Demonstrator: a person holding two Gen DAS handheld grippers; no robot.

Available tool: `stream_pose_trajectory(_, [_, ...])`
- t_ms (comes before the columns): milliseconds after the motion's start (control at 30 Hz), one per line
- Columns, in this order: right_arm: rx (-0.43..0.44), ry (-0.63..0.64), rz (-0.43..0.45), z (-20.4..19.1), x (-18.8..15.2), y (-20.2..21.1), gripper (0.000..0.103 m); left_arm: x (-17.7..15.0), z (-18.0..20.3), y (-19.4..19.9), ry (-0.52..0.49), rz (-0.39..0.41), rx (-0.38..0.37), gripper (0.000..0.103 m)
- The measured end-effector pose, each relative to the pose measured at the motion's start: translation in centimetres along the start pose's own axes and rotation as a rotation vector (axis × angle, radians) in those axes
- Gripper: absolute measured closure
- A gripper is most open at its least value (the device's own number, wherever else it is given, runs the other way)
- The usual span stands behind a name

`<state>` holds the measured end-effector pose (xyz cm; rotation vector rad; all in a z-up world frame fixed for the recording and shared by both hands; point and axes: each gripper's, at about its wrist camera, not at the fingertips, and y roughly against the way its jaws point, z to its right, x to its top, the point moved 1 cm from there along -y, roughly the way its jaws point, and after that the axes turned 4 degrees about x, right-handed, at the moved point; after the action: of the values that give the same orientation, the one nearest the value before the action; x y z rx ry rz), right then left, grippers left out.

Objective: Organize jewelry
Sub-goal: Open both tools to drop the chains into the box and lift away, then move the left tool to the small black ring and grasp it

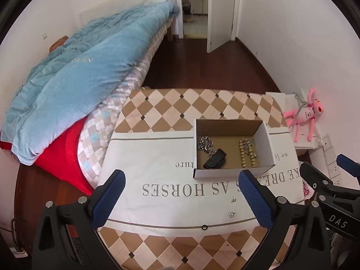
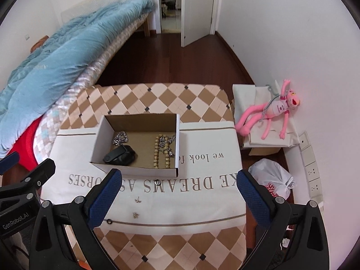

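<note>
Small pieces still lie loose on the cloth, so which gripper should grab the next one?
Probably right: the ring and earrings lie between the open right gripper. In the left view they sit off-centre.

Open cloth [image 2: 202,202] before box [image 2: 135,168]

Plain white walls [image 1: 281,22], dark reddish-brown wood floor [image 1: 202,67]. Bed along left wall: crumpled light-blue quilt [image 1: 85,85], checked pastel sheet [image 1: 105,135], red fabric [image 1: 65,157] at the near corner. White door [image 1: 221,11] standing ajar at the far end, lit room beyond. Even daylight, no hard shadows. Bench in brown-and-cream diamond-pattern cover [image 2: 157,99], white printed cloth [image 2: 202,202] laid across. Right wall: row of white wall sockets [image 2: 311,171] low down, pink plush toy [image 2: 274,114] lying on white paper bags [image 2: 247,99], white plastic bag [image 2: 270,177] on floor beside bench.
</note>
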<state>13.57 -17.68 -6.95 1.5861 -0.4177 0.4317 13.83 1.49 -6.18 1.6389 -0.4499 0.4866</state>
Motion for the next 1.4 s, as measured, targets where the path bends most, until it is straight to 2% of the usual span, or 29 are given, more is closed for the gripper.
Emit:
stream_pose_trajectory(200, [0.014, -0.001, 0.059, -0.3, -0.2, 3.9, 0.0, -0.1, -0.6, 2.8, 0.016, 0.024, -0.017, 0.0])
stream_pose_trajectory(367, [0.045, -0.015, 0.074, -0.4, -0.7, 5.9, 0.0, -0.7, -0.9, 4.4, 0.027, 0.056, 0.055, 0.0])
stream_pose_trajectory(433, [0.057, -0.023, 0.055, -0.3, -1.2, 5.8, 0.0, -1.2, -1.1, 4.0, 0.033, 0.049, 0.058, 0.0])
stream_pose_trajectory(567, [0.094, -0.05, -0.014, 0.4, -3.0, 3.8, 0.004, -3.2, -1.2, 1.2, 0.027, -0.013, 0.078, 0.0])
stream_pose_trajectory(633, [0.115, -0.064, -0.058, 0.6, -4.2, 2.2, 0.029, -4.8, -1.1, -0.7, 0.02, -0.056, 0.075, 0.0])
stream_pose_trajectory(833, [0.149, -0.108, -0.185, 1.8, -8.5, -3.6, 0.04, -9.8, 0.2, -6.8, -0.039, -0.215, 0.078, 0.001])
stream_pose_trajectory(967, [0.154, -0.141, -0.252, 2.3, -10.9, -6.9, 0.043, -12.3, 1.3, -9.9, -0.056, -0.294, 0.042, 0.001])
stream_pose_trajectory(1133, [0.148, -0.173, -0.303, 3.1, -12.8, -9.5, 0.043, -13.5, 2.5, -11.4, -0.06, -0.322, 0.011, 0.005])
stream_pose_trajectory(1233, [0.145, -0.183, -0.313, 3.5, -13.2, -10.3, 0.043, -13.9, 3.4, -12.1, -0.078, -0.324, -0.002, 0.017])
stream_pose_trajectory(1333, [0.141, -0.189, -0.315, 3.9, -13.3, -10.7, 0.043, -14.1, 4.0, -12.5, -0.092, -0.326, -0.005, 0.022])
stream_pose_trajectory(1400, [0.136, -0.19, -0.315, 4.1, -13.2, -10.9, 0.043, -14.2, 4.4, -12.8, -0.103, -0.331, -0.004, 0.032])
